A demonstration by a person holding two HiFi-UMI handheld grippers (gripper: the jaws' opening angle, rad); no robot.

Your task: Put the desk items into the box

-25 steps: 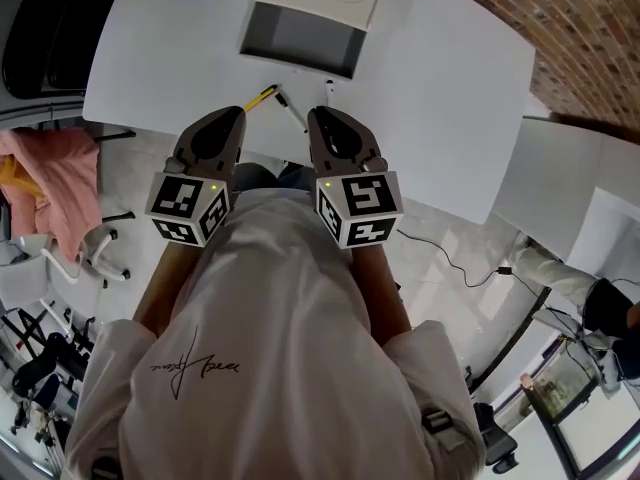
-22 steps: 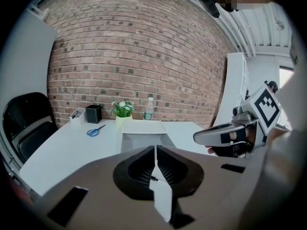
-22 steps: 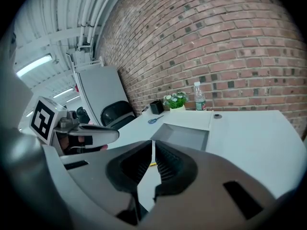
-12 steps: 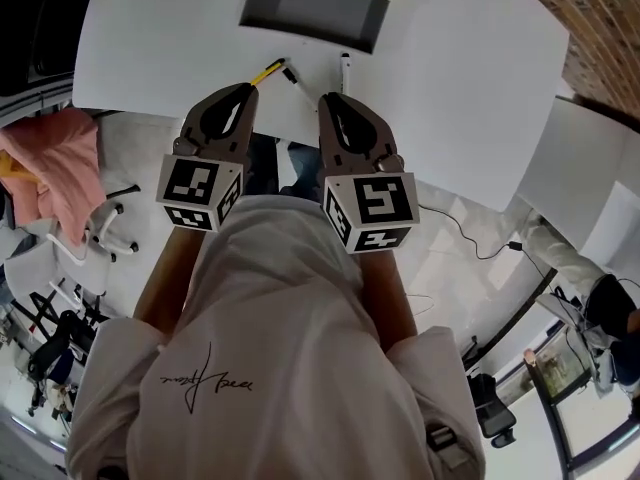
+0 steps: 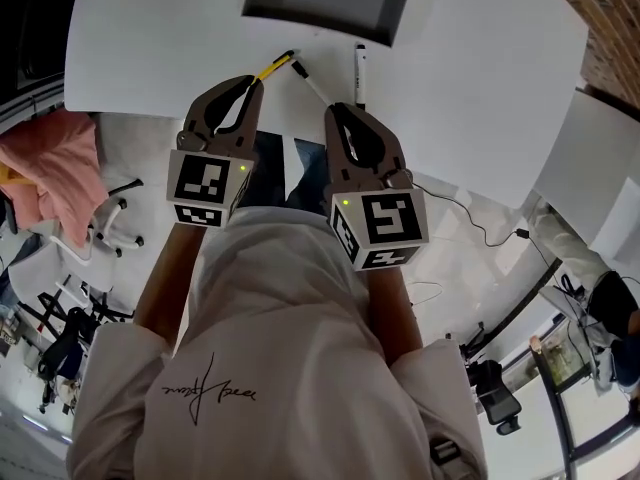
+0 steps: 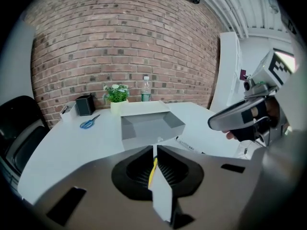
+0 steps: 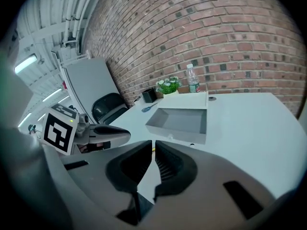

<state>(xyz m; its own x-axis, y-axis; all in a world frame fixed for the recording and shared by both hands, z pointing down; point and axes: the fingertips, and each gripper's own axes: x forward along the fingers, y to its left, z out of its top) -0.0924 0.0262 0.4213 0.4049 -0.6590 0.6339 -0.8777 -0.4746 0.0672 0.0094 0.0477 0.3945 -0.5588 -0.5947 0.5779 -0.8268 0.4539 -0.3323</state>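
Step in hand: I judge it is the approach to the first pick; nothing lies in the box yet and neither gripper carries anything.
Left gripper [image 5: 248, 86]: fingers pressed together and empty, over the near edge of the bench [image 5: 150, 58]. The yellow pen [image 5: 270, 67] lies just beyond its tip, at about 1 o'clock.
Right gripper [image 5: 336, 114]: fingers also pressed together with nothing between them. It hangs just off the bench edge, beside the left one.
Box [image 5: 320, 3]: grey, open and upright, at 12 o'clock from both grippers, well onto the bench.
Desk items: the yellow pen, a thin black-and-white pen [image 5: 312, 83] and a white marker [image 5: 360, 62] lie near the edge, between the grippers and the box. Blue scissors [image 6: 88, 123] lie at 10 o'clock from the box, well apart from it.
Next move: probably the left fingers must spread first, then come over the yellow pen across its length and pinch it. The right gripper could do the same with the thin pen at its 11 o'clock.
Risk: the pens are thin and lie flat, so they may roll or slip.
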